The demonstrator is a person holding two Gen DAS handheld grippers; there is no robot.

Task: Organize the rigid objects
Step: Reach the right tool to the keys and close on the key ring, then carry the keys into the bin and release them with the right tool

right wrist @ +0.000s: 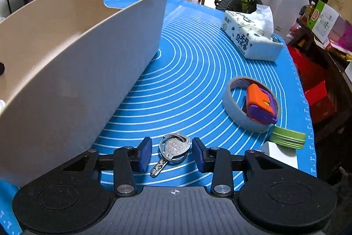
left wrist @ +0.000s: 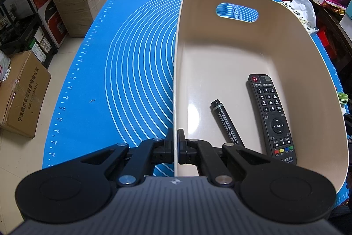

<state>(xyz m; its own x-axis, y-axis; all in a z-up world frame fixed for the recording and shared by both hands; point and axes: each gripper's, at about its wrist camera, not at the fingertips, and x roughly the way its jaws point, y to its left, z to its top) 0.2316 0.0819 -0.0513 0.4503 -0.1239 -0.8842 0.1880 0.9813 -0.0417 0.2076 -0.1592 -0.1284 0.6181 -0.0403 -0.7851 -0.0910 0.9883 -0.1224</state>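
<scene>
Your left gripper [left wrist: 175, 142] pinched the beige bin's [left wrist: 286, 41] near-left wall while your right gripper [right wrist: 172, 153] stood open around the keys [right wrist: 173, 150] on the blue mat [right wrist: 198, 72], so closing squarely across the ring looked wisest.
</scene>
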